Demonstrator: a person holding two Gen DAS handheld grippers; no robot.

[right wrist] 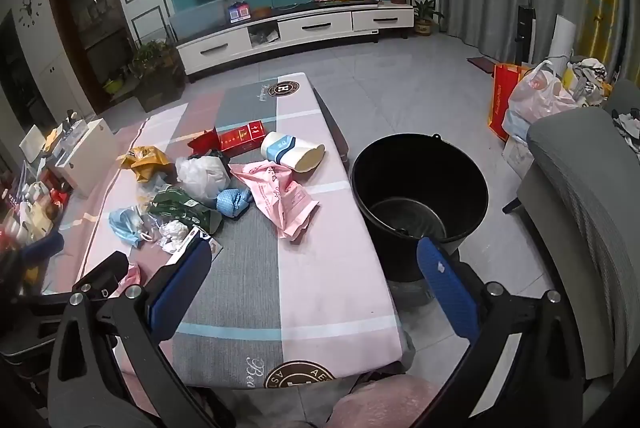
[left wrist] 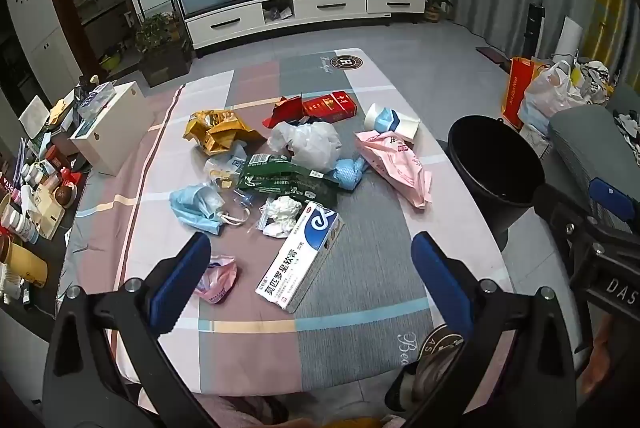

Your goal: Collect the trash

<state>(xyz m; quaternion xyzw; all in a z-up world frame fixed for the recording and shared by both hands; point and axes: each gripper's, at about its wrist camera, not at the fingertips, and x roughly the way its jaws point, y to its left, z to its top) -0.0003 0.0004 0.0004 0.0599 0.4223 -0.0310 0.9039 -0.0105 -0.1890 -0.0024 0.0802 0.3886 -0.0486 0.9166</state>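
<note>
Both claws hang released above the near end of the table (left wrist: 360, 308), holding nothing. Between the spread blue fingers of the left gripper (left wrist: 312, 268) lies a white ointment box (left wrist: 300, 256), with a small pink bag (left wrist: 216, 278) just beside the left finger. Beyond them the trash is heaped mid-table: a blue mask (left wrist: 196, 206), green wrapper (left wrist: 288, 178), white plastic bag (left wrist: 308, 144), red carton (left wrist: 330, 104). The right gripper (right wrist: 316, 284) spans the table's edge, and the black bucket (right wrist: 420, 164) stands on the floor beside it.
</note>
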